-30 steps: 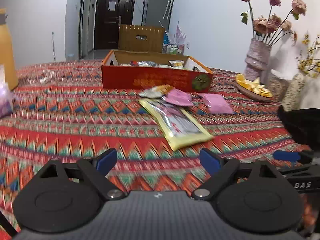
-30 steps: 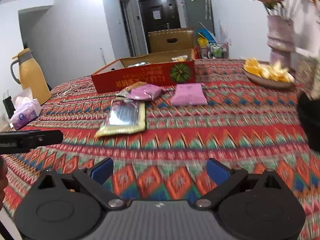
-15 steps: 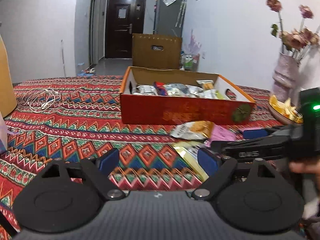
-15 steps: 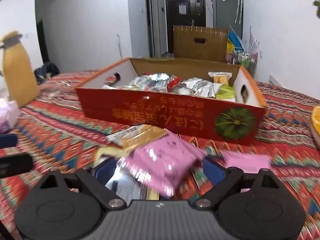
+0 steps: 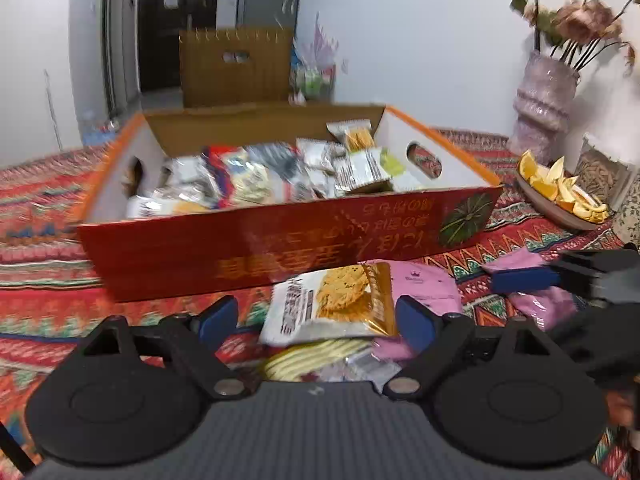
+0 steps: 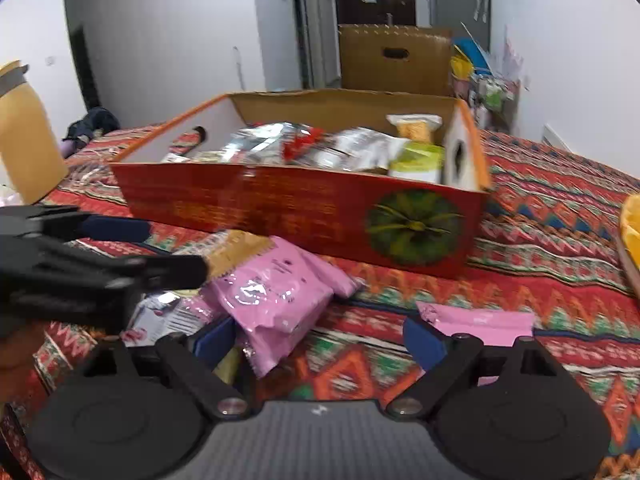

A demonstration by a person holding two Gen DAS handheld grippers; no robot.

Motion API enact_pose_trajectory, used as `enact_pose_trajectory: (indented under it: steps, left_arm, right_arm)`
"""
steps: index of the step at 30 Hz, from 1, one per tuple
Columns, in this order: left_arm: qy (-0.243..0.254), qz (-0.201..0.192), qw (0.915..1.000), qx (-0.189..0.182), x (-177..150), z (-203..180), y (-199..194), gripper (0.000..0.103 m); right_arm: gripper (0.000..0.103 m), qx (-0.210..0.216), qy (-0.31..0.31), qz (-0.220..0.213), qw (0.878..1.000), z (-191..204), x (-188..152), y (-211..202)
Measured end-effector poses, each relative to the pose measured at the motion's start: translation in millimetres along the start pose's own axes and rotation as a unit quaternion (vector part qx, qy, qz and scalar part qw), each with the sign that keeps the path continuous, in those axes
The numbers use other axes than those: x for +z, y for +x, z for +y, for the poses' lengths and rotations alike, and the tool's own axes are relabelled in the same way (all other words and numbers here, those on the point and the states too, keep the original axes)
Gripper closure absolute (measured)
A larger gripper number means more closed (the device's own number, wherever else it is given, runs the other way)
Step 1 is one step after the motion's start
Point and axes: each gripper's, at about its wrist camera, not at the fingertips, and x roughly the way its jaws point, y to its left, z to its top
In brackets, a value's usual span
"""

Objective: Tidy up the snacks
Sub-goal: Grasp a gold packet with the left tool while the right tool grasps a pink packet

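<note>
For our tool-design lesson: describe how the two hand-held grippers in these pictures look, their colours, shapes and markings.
Both match. The left hand-held gripper and the right hand-held gripper have matt black bodies with two round discs, angular black linkage arms with silver pivot bolts, and blue pads on the fingers. A ribbed dark grey plate with a small white mark sits at the centre.

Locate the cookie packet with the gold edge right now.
In the left wrist view the cookie packet lies on the tablecloth before the red box, overlapping a pink packet, between the open left gripper's fingers.

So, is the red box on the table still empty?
No, the red box already holds many snack packets, piled inside it.
</note>
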Motion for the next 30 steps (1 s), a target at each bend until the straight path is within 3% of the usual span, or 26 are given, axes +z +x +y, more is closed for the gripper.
enact_pose_trajectory:
  steps: [2,3,5,6,9,13,15,17,21,23,24,25,30]
  left_arm:
    - [0.001,0.001,0.9998,-0.017,1.7,-2.2,11.9,0.016]
    - [-0.002,0.003,0.9997,-0.022,2.0,-2.1,16.9,0.022]
    - [-0.039,0.003,0.9981,-0.046,2.4,5.0,19.9,0.041]
    - [-0.057,0.009,0.9962,-0.065,2.8,9.9,19.3,0.059]
    - [-0.06,0.007,0.9953,-0.076,1.1,18.3,5.4,0.072]
    - [-0.053,0.002,0.9976,-0.043,-8.7,30.2,-13.5,0.075]
    - [-0.043,-0.011,0.9989,-0.015,-14.5,34.0,-27.1,0.08]
    - [-0.037,-0.019,0.999,0.013,-18.3,34.6,-36.4,0.083]
    - [-0.007,-0.037,0.9979,0.054,-21.0,23.7,-49.2,0.089]
    - [-0.002,-0.052,0.9959,0.074,-22.3,18.4,-56.9,0.091]
    - [-0.002,-0.059,0.9942,0.09,-24.0,17.2,-62.4,0.091]
    - [-0.003,-0.065,0.9927,0.102,-26.4,17.1,-68.9,0.092]
    - [-0.041,-0.081,0.9915,0.093,-42.9,22.1,-111.4,0.092]
  right_arm:
    - [0.014,-0.016,0.005,0.0,1.0,-7.8,-0.3,-4.5]
    - [0.014,-0.026,0.008,-0.002,1.0,-10.8,-0.8,-6.8]
    - [0.014,-0.033,0.007,-0.004,0.999,-15.2,-1.9,-10.8]
    - [0.014,-0.032,0.01,-0.006,0.999,-16.8,-2.5,-12.0]
    - [0.014,-0.034,0.009,-0.027,0.999,-13.3,-1.8,-15.7]
    - [0.012,-0.029,0.038,-0.083,0.995,-7.7,0.6,-23.5]
    - [0.012,-0.01,0.054,-0.089,0.995,-2.5,3.3,-17.5]
    - [0.012,0.011,0.065,-0.074,0.995,4.6,8.9,-2.2]
    - [0.017,-0.046,0.011,-0.035,0.998,31.0,6.3,24.5]
    - [0.027,-0.047,-0.001,-0.038,0.998,34.7,2.8,20.4]
    - [0.042,-0.048,0.0,-0.037,0.998,34.5,2.5,16.9]
    - [0.042,-0.057,-0.002,-0.038,0.998,34.1,1.9,13.4]
    - [0.042,-0.056,0.001,-0.058,0.997,31.8,-2.9,-6.9]
